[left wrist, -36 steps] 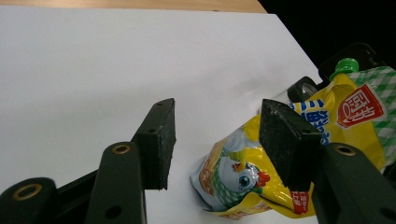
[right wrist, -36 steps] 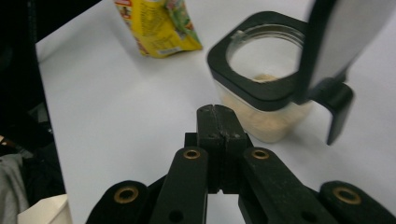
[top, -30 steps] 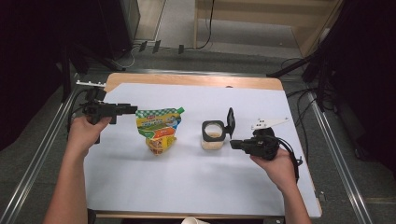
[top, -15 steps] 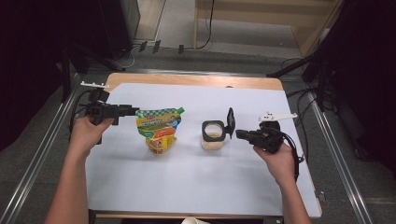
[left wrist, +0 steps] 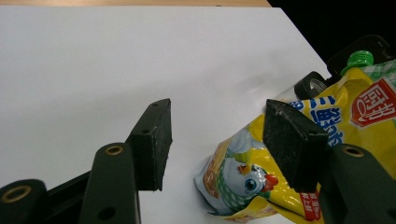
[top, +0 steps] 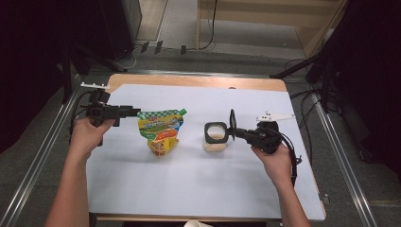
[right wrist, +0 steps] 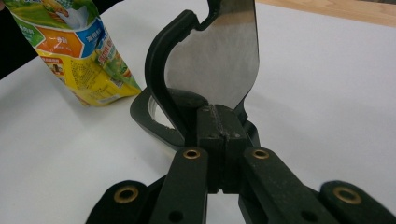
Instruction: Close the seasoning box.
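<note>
Holding hinged black lid [top: 232, 124] of clear square jar [top: 215, 138] centre-right — right gripper [right wrist: 218, 122] clamped shut on lid; left gripper [left wrist: 215, 140], jaws apart, beside yellow-green spouted pouch [top: 161, 132] — grip pouch high, keep jar steady.

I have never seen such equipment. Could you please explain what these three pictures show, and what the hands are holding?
A person sits at a table covered with white paper and holds a black pinching tool in each hand. One camera looks down from above; one rides on each tool. The left tool is open beside a yellow spouted pouch. The right tool is shut on the raised flip lid of a small container, whose contents look pale.
</note>
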### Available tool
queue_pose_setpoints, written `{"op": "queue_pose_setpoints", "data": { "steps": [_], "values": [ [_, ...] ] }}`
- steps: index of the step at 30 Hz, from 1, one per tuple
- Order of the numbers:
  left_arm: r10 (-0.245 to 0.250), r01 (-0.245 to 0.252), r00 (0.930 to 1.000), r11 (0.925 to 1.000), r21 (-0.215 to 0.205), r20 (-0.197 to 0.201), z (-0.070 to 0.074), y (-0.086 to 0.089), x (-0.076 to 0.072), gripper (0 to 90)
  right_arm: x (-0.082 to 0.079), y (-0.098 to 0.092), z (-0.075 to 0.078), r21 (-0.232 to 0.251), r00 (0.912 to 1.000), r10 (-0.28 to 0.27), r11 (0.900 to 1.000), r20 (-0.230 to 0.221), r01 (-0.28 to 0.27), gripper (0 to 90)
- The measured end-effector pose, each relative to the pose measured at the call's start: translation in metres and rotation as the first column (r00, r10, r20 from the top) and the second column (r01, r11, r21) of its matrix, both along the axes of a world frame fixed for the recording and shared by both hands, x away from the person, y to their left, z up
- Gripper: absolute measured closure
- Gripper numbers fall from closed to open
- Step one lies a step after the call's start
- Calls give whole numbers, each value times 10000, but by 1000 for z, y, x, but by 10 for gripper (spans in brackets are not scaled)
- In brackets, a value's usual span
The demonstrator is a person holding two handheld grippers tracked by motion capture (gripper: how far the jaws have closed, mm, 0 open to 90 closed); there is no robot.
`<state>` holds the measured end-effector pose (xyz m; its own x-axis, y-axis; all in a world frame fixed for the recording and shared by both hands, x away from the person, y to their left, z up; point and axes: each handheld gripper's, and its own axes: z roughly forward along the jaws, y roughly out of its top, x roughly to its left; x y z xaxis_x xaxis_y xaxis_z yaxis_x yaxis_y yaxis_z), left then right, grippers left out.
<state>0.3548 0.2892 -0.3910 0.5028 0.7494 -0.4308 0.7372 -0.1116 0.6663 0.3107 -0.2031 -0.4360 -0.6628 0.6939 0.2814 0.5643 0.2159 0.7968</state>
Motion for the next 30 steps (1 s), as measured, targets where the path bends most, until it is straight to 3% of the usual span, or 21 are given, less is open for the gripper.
{"op": "queue_pose_setpoints", "data": {
  "steps": [12,22,25,30],
  "values": [
    [-200,200,9998,9997,104,-54,-2,-5,1,436,0,6,-2,197,9999,31,9998,-146,-28,900],
    [-270,271,9996,9995,166,-90,-3,-6,2,435,-1,9,-1,315,10000,-4,9995,-12,4,900],
    [-304,304,9995,9995,54,-115,-3,-5,2,435,-1,10,-1,555,10000,28,9985,-89,-23,900],
    [-354,352,9993,9992,-167,-140,-3,-3,2,437,-1,15,-1,485,9999,61,9988,-91,-56,900]
  ]
}}
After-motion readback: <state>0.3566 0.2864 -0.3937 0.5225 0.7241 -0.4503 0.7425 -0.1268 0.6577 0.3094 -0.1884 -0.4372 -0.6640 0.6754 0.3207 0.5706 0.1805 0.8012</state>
